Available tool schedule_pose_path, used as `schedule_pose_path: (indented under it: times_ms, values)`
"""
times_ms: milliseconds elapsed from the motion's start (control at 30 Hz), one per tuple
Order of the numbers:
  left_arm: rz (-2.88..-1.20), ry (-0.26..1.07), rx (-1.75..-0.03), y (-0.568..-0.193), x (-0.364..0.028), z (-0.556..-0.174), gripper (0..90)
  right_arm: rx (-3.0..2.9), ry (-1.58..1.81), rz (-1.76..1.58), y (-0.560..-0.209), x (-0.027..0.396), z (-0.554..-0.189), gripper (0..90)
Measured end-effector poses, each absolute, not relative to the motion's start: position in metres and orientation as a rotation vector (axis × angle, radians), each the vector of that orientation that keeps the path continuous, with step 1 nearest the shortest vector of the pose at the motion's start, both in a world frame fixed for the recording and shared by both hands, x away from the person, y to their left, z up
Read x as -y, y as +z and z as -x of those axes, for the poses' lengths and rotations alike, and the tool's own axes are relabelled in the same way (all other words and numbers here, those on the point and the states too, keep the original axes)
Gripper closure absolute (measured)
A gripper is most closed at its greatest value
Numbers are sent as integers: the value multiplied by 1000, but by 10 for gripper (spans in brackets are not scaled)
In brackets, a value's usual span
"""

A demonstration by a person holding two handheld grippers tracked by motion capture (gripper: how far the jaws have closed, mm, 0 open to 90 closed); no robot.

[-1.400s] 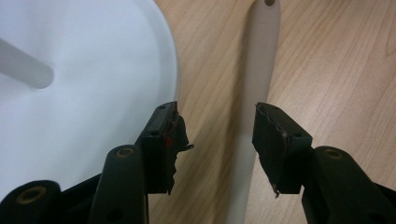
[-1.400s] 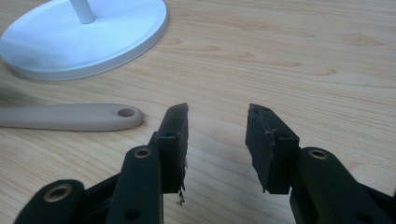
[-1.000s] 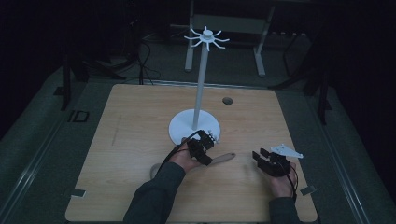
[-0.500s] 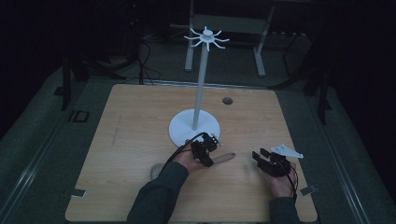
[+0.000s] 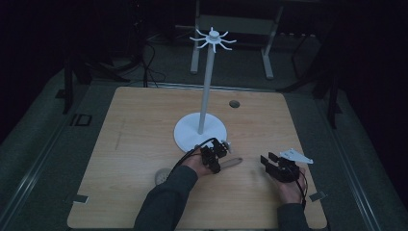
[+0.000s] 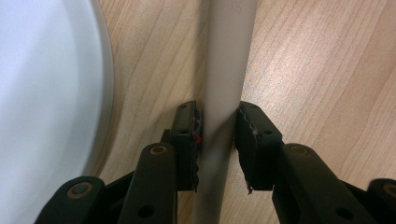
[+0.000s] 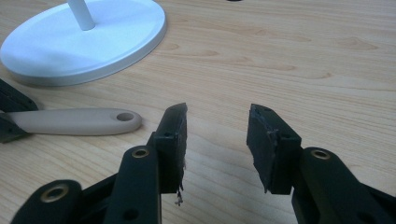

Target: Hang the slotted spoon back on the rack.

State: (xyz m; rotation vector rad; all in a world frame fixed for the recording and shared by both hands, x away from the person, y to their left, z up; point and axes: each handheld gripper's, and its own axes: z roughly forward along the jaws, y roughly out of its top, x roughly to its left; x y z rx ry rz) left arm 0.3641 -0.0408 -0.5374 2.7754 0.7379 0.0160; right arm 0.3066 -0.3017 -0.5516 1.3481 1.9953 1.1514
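Left gripper (image 6: pixel 218 140) astride handle (image 6: pixel 224 93), stand base (image 6: pixel 46 93) beside.

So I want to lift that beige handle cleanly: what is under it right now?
The handle lies flat on the bare wooden table, beside the stand's white base. The left gripper, whose jaws have just been closing, clamps it. The wood directly under it is covered.

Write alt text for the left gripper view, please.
The left gripper has its two black jaws closed against a pale utensil handle lying on the wooden table. The white stand base curves along the left edge.
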Motion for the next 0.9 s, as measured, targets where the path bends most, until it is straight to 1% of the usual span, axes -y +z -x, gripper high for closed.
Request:
schedule_pose_path:
  times_ms: [167, 200, 367, 467, 700, 900]
  values:
    - [-2808, 36, -733, -537, 45, -363, 699, -1996, 1149, -1352, -552, 302, -307, 575]
    - [-2832, 57, -722, -536, 47, -362, 705, -1996, 1149, -1352, -552, 301, -307, 575]
    - [-2844, 75, -700, -536, 49, -360, 727, -1995, 1150, -1352, -552, 301, -306, 575]
    - [-2847, 128, -684, -536, 48, -357, 733, -1991, 1149, -1354, -552, 302, -307, 576]
    - [-2808, 178, -731, -530, 41, -360, 739, -1985, 1149, -1360, -552, 303, -307, 576]
    - [-2711, 234, -799, -513, 28, -359, 741, -1999, 1143, -1358, -553, 302, -307, 574]
